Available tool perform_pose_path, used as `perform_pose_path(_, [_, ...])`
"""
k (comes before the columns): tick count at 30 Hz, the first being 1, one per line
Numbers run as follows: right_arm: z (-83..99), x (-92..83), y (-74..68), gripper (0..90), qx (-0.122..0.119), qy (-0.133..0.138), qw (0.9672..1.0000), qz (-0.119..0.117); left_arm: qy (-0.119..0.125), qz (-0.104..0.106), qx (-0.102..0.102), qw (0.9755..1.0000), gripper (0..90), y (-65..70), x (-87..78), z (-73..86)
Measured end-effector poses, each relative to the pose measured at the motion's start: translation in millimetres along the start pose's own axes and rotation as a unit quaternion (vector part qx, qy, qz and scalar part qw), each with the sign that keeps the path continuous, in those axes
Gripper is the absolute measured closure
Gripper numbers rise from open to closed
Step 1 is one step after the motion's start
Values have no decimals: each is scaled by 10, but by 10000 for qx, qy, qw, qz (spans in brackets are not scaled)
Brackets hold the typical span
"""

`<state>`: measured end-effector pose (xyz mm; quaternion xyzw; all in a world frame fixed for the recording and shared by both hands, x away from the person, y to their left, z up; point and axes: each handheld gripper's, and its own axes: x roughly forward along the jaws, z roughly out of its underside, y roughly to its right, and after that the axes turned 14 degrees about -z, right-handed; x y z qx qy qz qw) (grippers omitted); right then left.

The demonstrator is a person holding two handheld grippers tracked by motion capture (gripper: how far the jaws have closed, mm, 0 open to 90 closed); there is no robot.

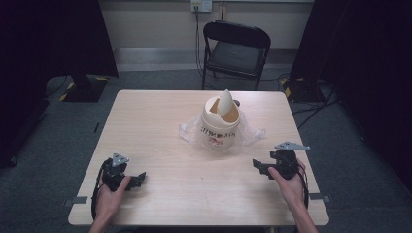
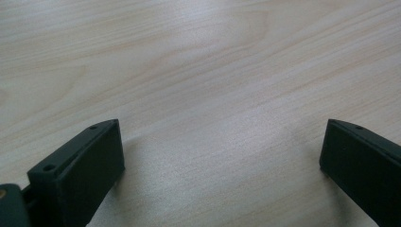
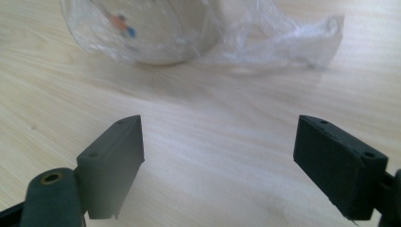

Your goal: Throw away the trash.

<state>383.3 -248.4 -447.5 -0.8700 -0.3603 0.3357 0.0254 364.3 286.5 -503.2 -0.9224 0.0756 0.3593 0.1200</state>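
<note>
We are holding the left gripper (image 1: 137,177) at the lower left and the right gripper (image 1: 258,167) at the lower right, both spread wide and gripping nothing. The cream bin (image 1: 221,124) is standing centre frame on a clear plastic bag (image 1: 250,134).

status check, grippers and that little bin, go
Left gripper open, low at the table near edge. Right gripper open, nothing between its fingers. Small bin upright mid-table on a clear plastic bag, swing lid tilted. Nothing in the way.
</note>
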Motion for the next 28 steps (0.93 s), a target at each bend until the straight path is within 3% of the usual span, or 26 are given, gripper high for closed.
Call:
perform_pose_path(7, [247,74,80,160,169,-327,9989,279,0,-1,-2,10000,1,0,0,0])
perform_pose_path(14, [404,161,75,158,135,-589,9967,538,0,0,0,10000,1,0,0,0])
perform_pose_path(20, [501,218,2,123,-153,-475,9951,857,0,-2,2,10000,1,0,0,0])
perform_pose_path(28, [526,212,4,123,-185,-396,9955,836,-1,-1,-21,10000,1,4,1,1])
